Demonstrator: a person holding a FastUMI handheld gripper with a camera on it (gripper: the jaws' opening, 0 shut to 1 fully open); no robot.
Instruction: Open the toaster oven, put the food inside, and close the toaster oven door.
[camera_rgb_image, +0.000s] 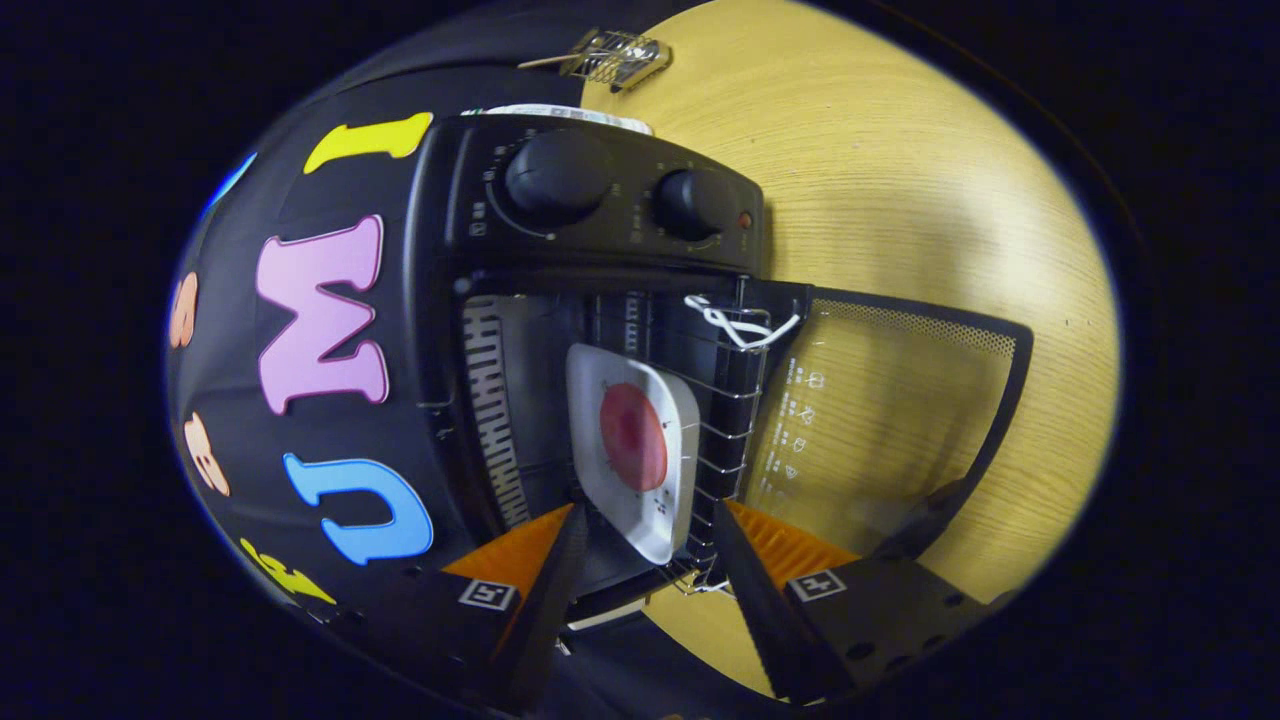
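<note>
My jaws (645, 545) are spread wide, holding nothing. Just ahead of them, the white plate (632, 450) with its red food (633, 436) sits on the wire rack (735, 420) inside the toaster oven (590, 215), whose door (900, 400) lies open over the wooden worktop (900, 180).
</note>
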